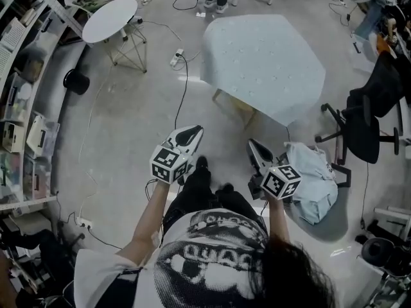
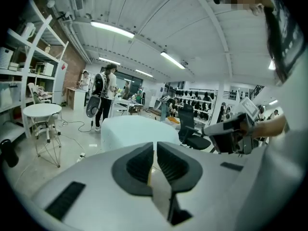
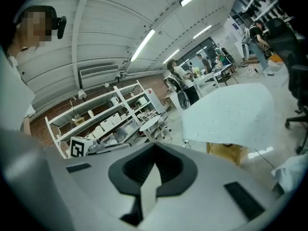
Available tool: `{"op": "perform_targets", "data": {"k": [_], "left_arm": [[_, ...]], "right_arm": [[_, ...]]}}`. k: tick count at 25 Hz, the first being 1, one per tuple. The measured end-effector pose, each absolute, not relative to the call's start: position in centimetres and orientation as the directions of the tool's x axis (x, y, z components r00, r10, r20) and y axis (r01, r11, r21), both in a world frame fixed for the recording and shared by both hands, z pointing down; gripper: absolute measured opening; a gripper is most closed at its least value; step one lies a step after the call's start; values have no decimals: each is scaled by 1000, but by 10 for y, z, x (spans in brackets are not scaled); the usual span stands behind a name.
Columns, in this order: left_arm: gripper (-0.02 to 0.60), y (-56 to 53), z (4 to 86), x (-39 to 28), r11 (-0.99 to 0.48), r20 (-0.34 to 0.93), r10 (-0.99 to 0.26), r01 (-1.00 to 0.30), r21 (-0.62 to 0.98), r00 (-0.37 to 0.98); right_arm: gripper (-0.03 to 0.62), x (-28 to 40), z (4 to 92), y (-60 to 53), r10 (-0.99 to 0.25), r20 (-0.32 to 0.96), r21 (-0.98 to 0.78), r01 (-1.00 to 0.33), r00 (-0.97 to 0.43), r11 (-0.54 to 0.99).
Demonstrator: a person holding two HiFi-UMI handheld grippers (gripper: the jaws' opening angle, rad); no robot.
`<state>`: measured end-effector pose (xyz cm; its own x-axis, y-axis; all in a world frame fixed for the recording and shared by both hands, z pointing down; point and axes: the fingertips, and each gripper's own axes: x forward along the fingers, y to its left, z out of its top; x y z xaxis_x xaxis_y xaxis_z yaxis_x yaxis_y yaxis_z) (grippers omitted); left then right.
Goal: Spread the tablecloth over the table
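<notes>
Where tablecloth drapes, table legs half hidden

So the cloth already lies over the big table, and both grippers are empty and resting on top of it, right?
Not quite. The tablecloth does lie over the table, and both grippers are empty, with their jaws together. But they are not resting on it. The head view shows the left gripper and right gripper held over the floor, apart from the table.
</notes>
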<state>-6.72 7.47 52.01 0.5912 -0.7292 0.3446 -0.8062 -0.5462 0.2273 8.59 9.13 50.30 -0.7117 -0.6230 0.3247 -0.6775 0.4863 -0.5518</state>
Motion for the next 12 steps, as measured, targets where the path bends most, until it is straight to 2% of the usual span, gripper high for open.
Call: {"op": "perform_targets", "data": {"k": [12], "left_arm": [[14,145,513,-24,-526,350,-741,-820,227,573]], "right_arm": [[-8,101,487,137,-562,269,-510,-610,-782,606]]}}
